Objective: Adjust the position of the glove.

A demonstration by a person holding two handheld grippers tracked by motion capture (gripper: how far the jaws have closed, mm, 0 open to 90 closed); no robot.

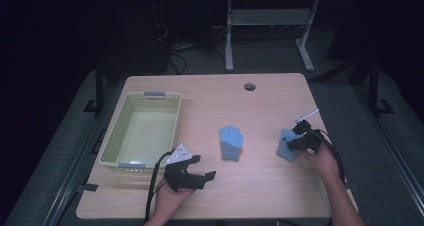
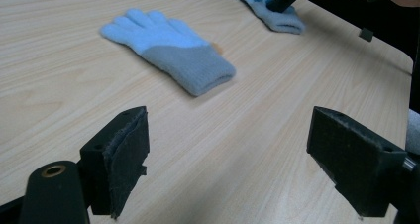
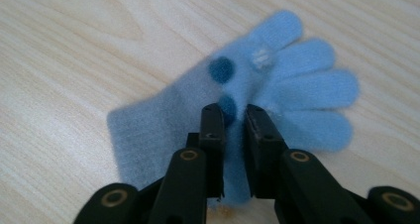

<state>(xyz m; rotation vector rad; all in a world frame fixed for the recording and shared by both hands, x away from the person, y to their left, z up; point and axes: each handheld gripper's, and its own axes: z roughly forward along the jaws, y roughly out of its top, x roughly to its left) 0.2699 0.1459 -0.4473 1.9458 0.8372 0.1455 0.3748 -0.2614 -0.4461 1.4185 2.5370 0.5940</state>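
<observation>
Blue knit glove [image 3: 257,100] with grey cuff and dark blue dots, lying flat near the right edge of the light wooden worktop [image 1: 210,93], pinched by the right hand-held gripper [image 3: 233,116]: jaws nearly together, a fold of the knit caught between the pads where palm meets cuff. Second blue glove [image 1: 231,142] of the same kind flat near the worktop's middle, fingers pointing away from the person, well apart from the first, touched by nothing. Left hand-held gripper [image 1: 204,167] near the front edge, just beside the basket's near right corner, jaws spread wide with nothing between them, aimed toward the middle glove. Pale yellow-green lattice plastic basket [image 1: 116,131] on the left part of the worktop.
</observation>
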